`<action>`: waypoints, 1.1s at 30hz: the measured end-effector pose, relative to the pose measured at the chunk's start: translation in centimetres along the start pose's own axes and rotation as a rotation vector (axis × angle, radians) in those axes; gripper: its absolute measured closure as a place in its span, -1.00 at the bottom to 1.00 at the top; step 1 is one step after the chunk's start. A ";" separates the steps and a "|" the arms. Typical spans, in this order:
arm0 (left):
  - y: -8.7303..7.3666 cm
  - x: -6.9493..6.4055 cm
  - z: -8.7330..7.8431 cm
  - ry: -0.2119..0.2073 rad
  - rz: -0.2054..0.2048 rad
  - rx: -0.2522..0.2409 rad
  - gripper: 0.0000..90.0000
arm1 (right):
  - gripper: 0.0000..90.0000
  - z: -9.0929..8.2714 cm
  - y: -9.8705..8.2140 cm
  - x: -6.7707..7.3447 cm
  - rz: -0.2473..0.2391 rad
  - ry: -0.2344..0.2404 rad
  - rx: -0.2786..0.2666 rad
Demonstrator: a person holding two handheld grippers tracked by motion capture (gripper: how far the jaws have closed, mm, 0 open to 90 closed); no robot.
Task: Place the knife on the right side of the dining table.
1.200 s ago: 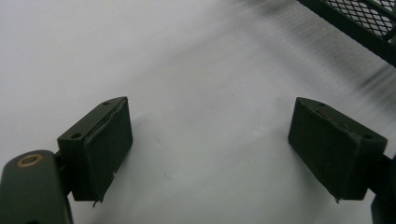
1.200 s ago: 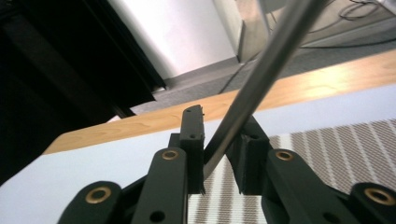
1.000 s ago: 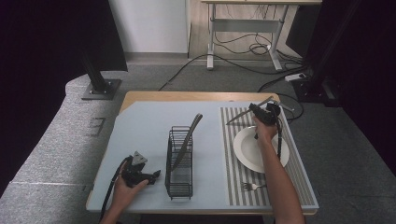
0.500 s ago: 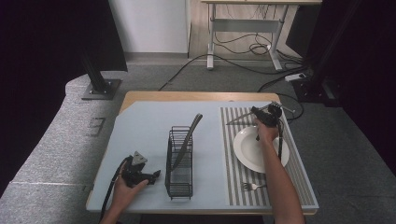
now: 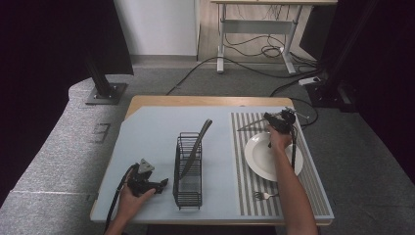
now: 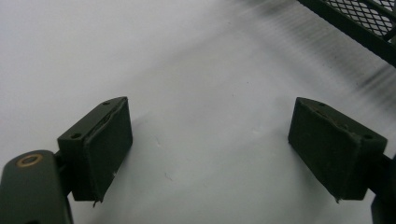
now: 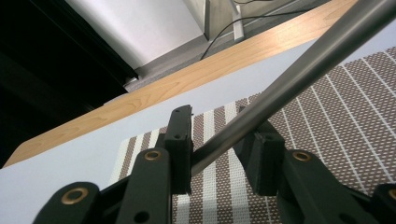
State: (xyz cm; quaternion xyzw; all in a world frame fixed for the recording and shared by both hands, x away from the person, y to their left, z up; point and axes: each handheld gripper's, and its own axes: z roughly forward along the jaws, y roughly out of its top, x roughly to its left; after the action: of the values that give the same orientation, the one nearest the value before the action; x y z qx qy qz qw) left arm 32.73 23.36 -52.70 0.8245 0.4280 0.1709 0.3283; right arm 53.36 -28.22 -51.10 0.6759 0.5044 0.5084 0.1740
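Lower left of high view: left gripper (image 5: pixel 164 183) rests on table (image 5: pixel 147 127), jaws spread, nothing btwn. Center: wire rack (image 5: pixel 188 171) w/ dark utensil (image 5: pixel 195 147) leaning in it. Upper right: right gripper (image 5: pixel 266 117) pinches metal knife (image 5: pixel 249 128) above striped mat (image 5: pixel 244 161), just beyond white plate (image 5: pixel 259 156); fork (image 5: pixel 264 196) lower right.

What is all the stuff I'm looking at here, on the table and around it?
Table: one, pale blue top with a wooden far edge, centre.
Wire rack: one, black, middle of table, a dark grey utensil leaning out of it.
Placemat: one, brown and white stripes, right side of table.
Plate: one, white, on placemat.
Fork: one, silver, on placemat at the near edge.
Knife: one, silver, held above the far placemat.
Desk: one, white legs, behind, cables on the floor.
Left gripper: black, fingers apart, near rack.
Right gripper: black, gripping the knife.
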 end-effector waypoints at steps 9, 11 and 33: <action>0.0 0.0 0.0 0.000 0.000 0.000 -0.71 | 0.47 -0.2 0.1 -0.3 0.018 -0.029 0.000; 0.0 0.0 0.0 0.000 0.000 0.000 -0.71 | 0.47 -0.2 0.2 -0.3 0.028 -0.044 -0.004; 0.0 0.0 0.0 0.000 0.000 0.000 -0.71 | 0.36 -0.5 0.3 -0.3 -0.002 -0.132 0.015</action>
State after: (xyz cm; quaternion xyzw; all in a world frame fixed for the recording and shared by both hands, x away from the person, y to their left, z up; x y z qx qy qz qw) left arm 32.73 23.36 -52.70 0.8245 0.4281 0.1709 0.3282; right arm 53.14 -28.71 -50.80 0.7087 0.4963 0.4588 0.2025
